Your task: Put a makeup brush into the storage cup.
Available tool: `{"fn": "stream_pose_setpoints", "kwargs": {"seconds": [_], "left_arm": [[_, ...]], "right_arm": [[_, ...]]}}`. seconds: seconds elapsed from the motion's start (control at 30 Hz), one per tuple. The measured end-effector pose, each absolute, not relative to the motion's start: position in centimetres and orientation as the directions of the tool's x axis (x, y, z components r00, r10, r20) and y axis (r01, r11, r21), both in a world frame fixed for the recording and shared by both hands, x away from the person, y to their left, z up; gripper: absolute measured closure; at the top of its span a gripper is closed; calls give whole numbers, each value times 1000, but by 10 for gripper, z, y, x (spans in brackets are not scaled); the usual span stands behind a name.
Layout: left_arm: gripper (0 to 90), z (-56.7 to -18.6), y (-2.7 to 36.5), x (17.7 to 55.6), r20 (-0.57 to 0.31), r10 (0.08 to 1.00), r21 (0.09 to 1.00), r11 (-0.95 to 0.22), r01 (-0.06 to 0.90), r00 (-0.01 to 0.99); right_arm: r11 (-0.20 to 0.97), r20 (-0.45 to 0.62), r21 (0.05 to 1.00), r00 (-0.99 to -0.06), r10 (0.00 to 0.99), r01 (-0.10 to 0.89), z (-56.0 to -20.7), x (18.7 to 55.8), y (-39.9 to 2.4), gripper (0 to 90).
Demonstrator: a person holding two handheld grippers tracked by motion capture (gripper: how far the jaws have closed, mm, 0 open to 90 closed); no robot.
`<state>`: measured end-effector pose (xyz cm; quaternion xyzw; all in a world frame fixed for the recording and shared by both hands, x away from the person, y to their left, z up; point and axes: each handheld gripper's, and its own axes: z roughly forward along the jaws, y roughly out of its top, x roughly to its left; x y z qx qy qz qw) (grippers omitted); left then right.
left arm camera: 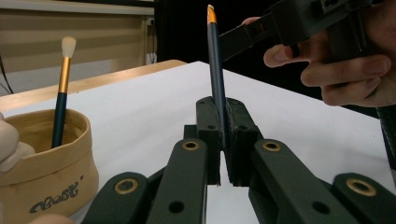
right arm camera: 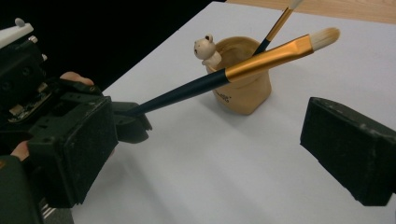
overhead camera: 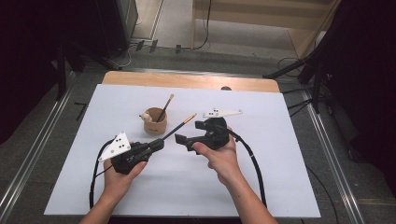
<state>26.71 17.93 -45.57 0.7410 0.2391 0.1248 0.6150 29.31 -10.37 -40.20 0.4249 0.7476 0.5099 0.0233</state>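
Note:
A dark-handled brush [overhead camera: 180, 126] with a gold ferrule and pale bristles is clamped by its handle end in my left gripper [overhead camera: 158, 145], which is shut on it. In the left gripper view the jaws of that gripper [left arm camera: 223, 126] pinch the brush [left arm camera: 215, 70] so it stands straight up. My right gripper [overhead camera: 183, 140] faces left, just right of the brush, with its jaws wide apart and nothing between them [right arm camera: 210, 144]. Its view has the brush [right arm camera: 233, 72] crossing in front of a tan cup [right arm camera: 243, 88]. The cup [overhead camera: 155, 123] holds a second brush [overhead camera: 166, 107].
A small bear figure [right arm camera: 205, 46] sits on the cup's rim. A white sheet [overhead camera: 261, 186] covers the wooden table [overhead camera: 187, 80]. Black cables [overhead camera: 256, 163] trail from both grippers over the sheet. Dark stands and floor rails surround the table.

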Motion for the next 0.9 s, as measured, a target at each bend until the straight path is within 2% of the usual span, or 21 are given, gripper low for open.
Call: {"fn": "stream_pose_setpoints", "kwargs": {"seconds": [0.43, 0.9], "left_arm": [[873, -455, 178, 267, -115, 528, 976, -99, 196, 841], [872, -456, 175, 267, -111, 527, 975, -104, 194, 843]], "right_arm": [[12, 478, 773, -596, 645, 634, -402, 293, -101, 71], [-184, 646, 693, -488, 587, 697, -410, 293, -111, 87]]}}
